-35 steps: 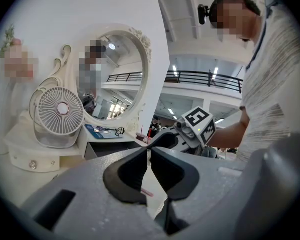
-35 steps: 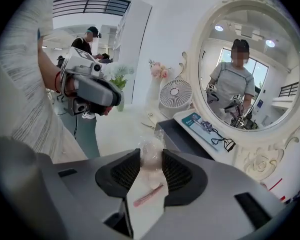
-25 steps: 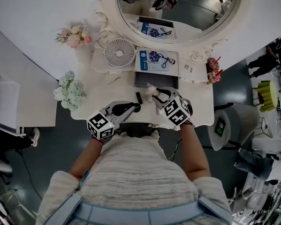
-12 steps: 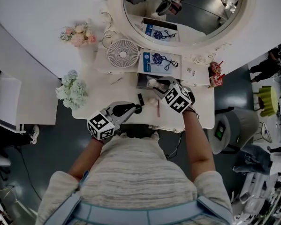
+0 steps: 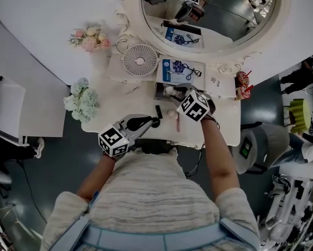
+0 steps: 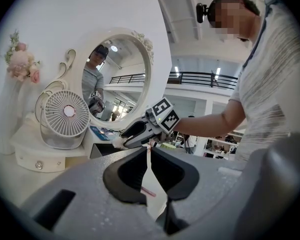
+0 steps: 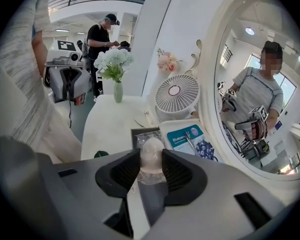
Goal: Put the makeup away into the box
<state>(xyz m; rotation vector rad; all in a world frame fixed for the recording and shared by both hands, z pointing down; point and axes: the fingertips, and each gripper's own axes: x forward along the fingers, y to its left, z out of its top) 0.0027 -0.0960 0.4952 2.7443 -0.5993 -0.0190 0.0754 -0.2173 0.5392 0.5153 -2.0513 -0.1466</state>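
My right gripper is shut on a pale egg-shaped makeup sponge in clear wrap, held over the dark open box at the back of the white dressing table. The box's dark floor shows just beyond the sponge. A black tube and a thin pink stick lie on the table between the two grippers. My left gripper rests level near the front edge, jaws together with nothing in them. In the left gripper view the right gripper reaches in over the box.
A white fan and a blue eyelash-curler package stand behind the box, under the oval mirror. Flower vases sit at the table's left; a small red item at the right.
My right gripper has carried the sponge from near the table's front edge back to above the box. The pink stick now lies uncovered. The left gripper has stayed put.
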